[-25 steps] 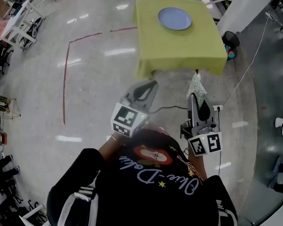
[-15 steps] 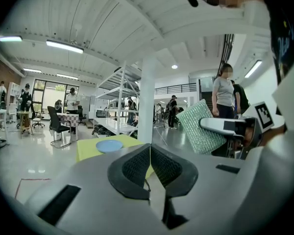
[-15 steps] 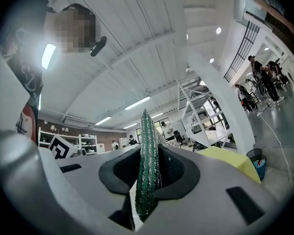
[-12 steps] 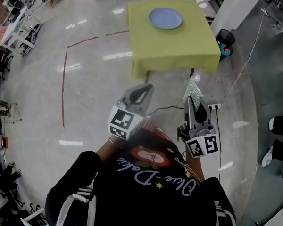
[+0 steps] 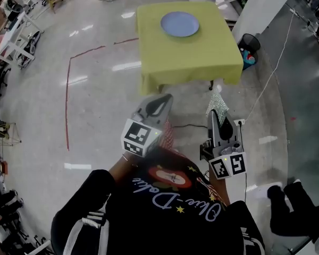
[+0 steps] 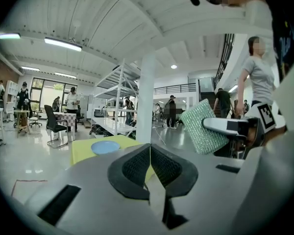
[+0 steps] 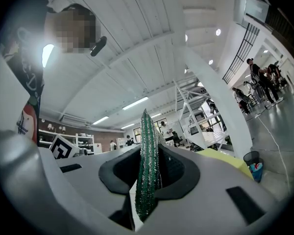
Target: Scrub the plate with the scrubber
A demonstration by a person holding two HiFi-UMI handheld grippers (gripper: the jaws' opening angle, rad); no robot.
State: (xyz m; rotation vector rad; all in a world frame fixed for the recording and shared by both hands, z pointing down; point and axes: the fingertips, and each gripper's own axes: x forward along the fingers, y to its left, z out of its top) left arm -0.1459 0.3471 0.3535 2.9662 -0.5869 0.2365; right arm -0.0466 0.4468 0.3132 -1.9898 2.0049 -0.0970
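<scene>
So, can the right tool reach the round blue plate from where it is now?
Probably not yet. The right tool, shut on the green mesh scrubber, is near the body; the round blue plate lies on the yellow-covered table across open floor. Nothing blocks the way, only distance.

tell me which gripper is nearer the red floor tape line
Left. The left gripper is right of the red tape line; the right gripper, holding the scrubber, is farther right.

Lighting is bright and even, from ceiling strip lights [image 6: 62, 44]. Glare patches lie on the polished floor [image 5: 125, 66]. Both gripper views show strong fisheye bending and black vignetted corners. A lamp [image 7: 47, 53] flares in the right gripper view. The left hand-held gripper [image 6: 150, 148] reads soft up close; the scrubber [image 7: 148, 170] glints.
</scene>
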